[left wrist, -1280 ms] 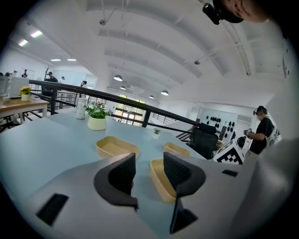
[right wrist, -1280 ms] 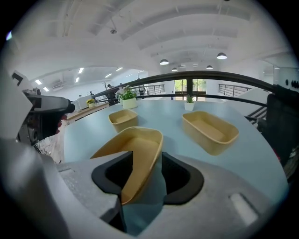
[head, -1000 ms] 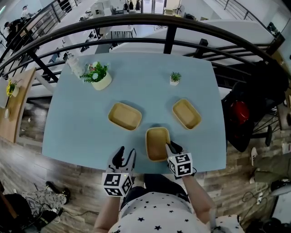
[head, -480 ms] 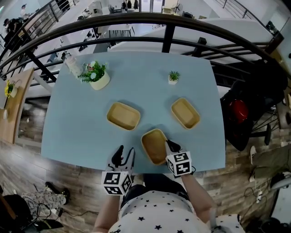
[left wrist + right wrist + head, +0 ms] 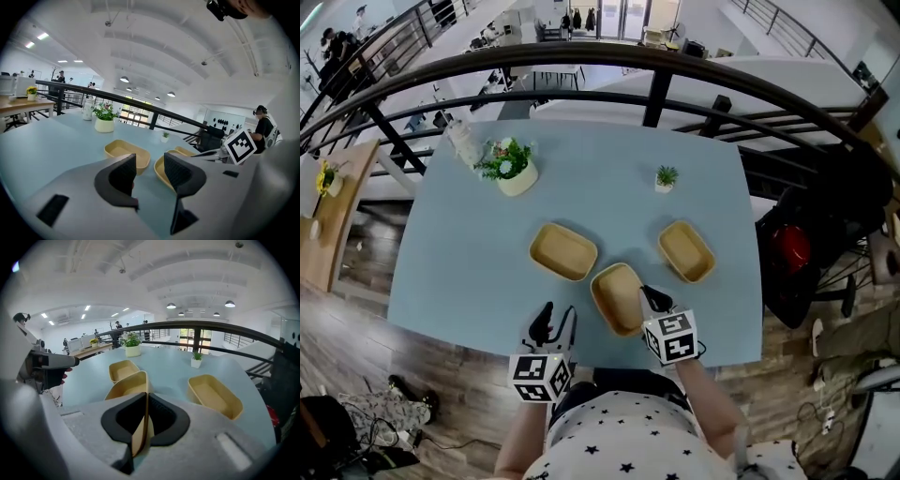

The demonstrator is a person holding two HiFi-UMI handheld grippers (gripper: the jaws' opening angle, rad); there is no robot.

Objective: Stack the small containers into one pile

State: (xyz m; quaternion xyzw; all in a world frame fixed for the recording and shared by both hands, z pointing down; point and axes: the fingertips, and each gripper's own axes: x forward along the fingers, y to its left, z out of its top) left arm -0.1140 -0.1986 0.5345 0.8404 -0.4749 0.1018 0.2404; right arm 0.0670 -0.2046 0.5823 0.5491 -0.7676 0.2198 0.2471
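Tan container (image 5: 619, 298): on table (image 5: 469, 262), long axis pointing away from person. Right hand-held gripper (image 5: 649, 298): jaws just closed, pinching its near right wall. Left hand-held gripper (image 5: 551, 323): spread, empty.

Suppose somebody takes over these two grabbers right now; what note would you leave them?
Right gripper: shut on the side wall of the nearest container; its jaws have just been closing there.
Left gripper: open, empty, over the near edge of the table.
The left container and the right container stand apart, further back on the table.
Done: nothing stacked yet.
Left: set the held one into another, then add the third.
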